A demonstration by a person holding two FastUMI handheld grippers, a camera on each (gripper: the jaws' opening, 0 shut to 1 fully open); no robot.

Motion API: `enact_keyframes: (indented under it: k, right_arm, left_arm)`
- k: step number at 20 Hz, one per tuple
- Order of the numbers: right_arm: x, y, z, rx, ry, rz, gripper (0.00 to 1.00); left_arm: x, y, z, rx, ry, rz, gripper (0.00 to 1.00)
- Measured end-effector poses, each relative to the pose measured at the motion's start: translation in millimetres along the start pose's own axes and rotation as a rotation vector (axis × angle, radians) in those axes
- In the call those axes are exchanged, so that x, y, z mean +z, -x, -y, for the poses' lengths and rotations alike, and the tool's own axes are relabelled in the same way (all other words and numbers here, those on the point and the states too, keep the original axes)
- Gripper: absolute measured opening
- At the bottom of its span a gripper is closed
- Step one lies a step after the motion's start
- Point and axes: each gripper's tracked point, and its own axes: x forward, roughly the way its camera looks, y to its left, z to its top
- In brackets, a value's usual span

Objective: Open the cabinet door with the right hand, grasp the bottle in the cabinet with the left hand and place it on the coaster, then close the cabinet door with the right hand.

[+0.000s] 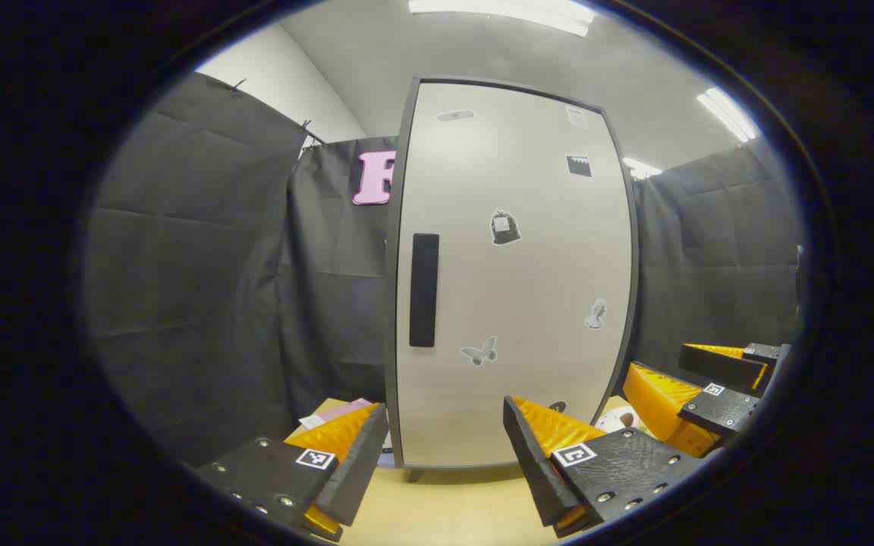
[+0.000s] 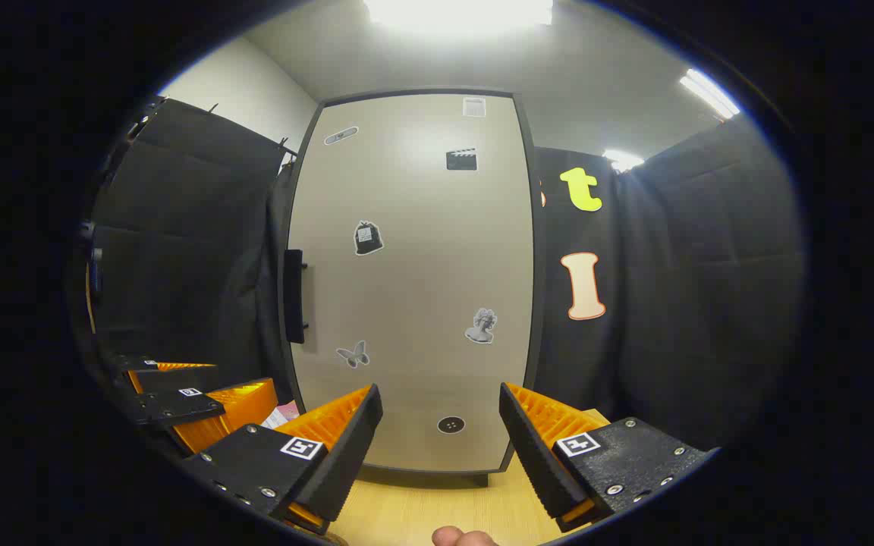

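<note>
A tall pale cabinet [image 1: 513,273] with a dark frame stands shut on the wooden table, stickers dotted over its door [image 2: 410,288]. Its black vertical handle [image 1: 423,290] sits on the door's left edge, also seen side-on as the handle [image 2: 294,297] in the right gripper view. My left gripper [image 1: 444,455] is open in front of the door's lower part, holding nothing. My right gripper [image 2: 441,444] is open too, facing the door's bottom middle. The right gripper [image 1: 710,394] appears at the lower right of the left gripper view. The bottle is hidden behind the door.
A wooden tabletop [image 1: 444,508] runs under the cabinet. Pink and white cards [image 1: 338,413] lie left of the cabinet base. A round pale object [image 1: 619,417] sits at the cabinet's right foot. Black cloth walls surround everything. A fingertip [image 2: 463,537] shows at the bottom edge.
</note>
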Motion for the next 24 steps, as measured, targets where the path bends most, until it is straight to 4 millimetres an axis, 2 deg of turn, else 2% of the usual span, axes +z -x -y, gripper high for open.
enact_keyframes:
  k: [15, 23, 24]
  right_arm:
    - [3.9, -3.8, 3.3, -0.011, -0.005, -0.004, 0.96]
    - [5.0, -3.3, 3.1, -0.011, -0.005, 0.0, 0.96]
    - [4.2, -2.9, 3.1, -0.013, -0.001, 0.001, 0.96]
  left_arm:
    - [0.6, -8.1, 0.3, -0.001, 0.029, -0.012, 0.88]
    - [6.0, -6.2, 3.1, -0.012, 0.016, 0.005, 0.88]
    - [5.7, -5.9, 2.1, -0.01, 0.014, 0.003, 0.94]
